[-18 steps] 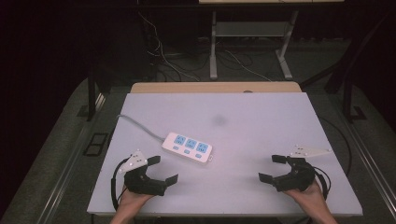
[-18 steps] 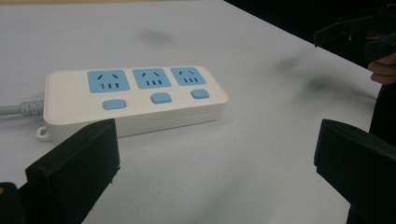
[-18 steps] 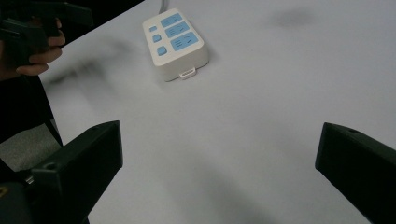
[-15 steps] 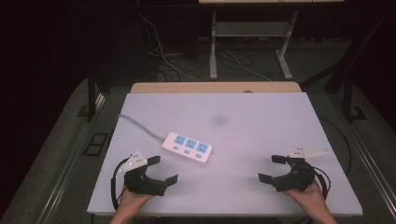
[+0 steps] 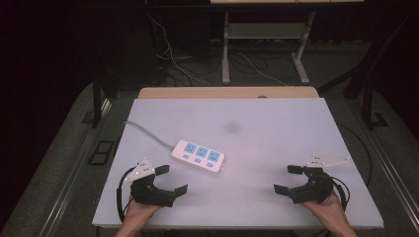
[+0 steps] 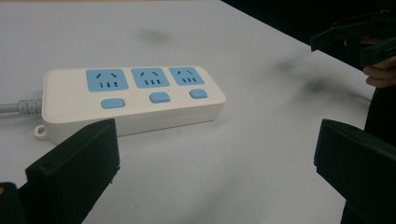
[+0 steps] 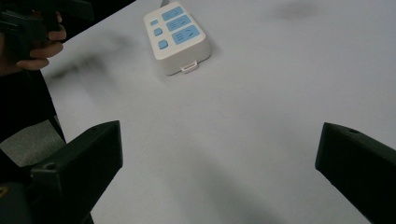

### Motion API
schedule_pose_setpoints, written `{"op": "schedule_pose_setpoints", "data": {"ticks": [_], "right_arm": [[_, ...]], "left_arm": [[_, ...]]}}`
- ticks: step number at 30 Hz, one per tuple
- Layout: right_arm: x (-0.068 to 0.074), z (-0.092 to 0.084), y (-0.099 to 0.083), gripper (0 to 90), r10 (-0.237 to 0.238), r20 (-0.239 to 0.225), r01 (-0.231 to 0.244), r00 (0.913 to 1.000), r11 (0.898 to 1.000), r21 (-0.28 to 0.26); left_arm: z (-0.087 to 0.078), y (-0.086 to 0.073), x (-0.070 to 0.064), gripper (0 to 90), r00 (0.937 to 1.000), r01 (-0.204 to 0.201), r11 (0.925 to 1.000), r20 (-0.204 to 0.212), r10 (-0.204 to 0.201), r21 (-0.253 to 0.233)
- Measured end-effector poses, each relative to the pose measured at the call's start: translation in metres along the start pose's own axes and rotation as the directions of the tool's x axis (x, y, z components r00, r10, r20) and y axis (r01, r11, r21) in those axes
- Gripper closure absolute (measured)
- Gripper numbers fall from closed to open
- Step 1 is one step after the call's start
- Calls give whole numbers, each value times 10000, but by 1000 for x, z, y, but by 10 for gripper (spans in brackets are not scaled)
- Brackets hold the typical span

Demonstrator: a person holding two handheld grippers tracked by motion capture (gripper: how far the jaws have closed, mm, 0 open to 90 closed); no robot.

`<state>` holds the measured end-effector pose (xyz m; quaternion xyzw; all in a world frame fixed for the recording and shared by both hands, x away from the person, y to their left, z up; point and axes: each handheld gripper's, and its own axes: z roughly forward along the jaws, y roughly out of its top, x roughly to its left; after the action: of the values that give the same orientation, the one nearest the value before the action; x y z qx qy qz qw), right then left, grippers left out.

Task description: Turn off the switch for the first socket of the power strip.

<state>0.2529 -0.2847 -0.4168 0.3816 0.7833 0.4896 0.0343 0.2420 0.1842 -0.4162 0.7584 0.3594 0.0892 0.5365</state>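
The left gripper (image 5: 170, 178) rests low on the white table (image 5: 276, 143), near the front edge. Its two black jaws are spread wide apart and hold nothing. It sits just in front of the power strip (image 5: 198, 154), a little to its left.

The right gripper (image 5: 290, 178) is also low on the table, well apart from the power strip, off to its right and nearer the person. Its jaws are wide apart too, with nothing between them.

The power strip lies flat on the table. It is white with three blue sockets and three blue buttons. Its grey cord (image 5: 148, 134) runs from the strip's left end toward the table's left edge.

A hand (image 5: 138, 217) holds the left gripper from behind.
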Motion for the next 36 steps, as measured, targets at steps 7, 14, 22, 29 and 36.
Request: {"op": "schedule_pose_setpoints", "data": {"ticks": [7,14,22,29,36], "right_arm": [[1,-1,-1,6,29,-57,-28,10000,10000,59],[1,-2,-1,5,3,-95,-3,10000,10000,52],[0,-4,-2,5,54,-74,-54,10000,10000,8],[-2,-6,-2,6,77,-37,-77,10000,10000,-28],[-2,-6,-3,6,122,-48,-122,9999,9999,16]], "left_arm": [[1,1,-2,0,9999,-100,9998,46,99,180],[3,5,-6,0,9991,-407,9977,137,400,540],[4,12,-9,0,9974,-684,9931,304,658,957],[6,19,-6,0,9973,-691,9902,324,656,1216],[12,28,-5,0,9958,-883,9842,394,832,1532]]}}
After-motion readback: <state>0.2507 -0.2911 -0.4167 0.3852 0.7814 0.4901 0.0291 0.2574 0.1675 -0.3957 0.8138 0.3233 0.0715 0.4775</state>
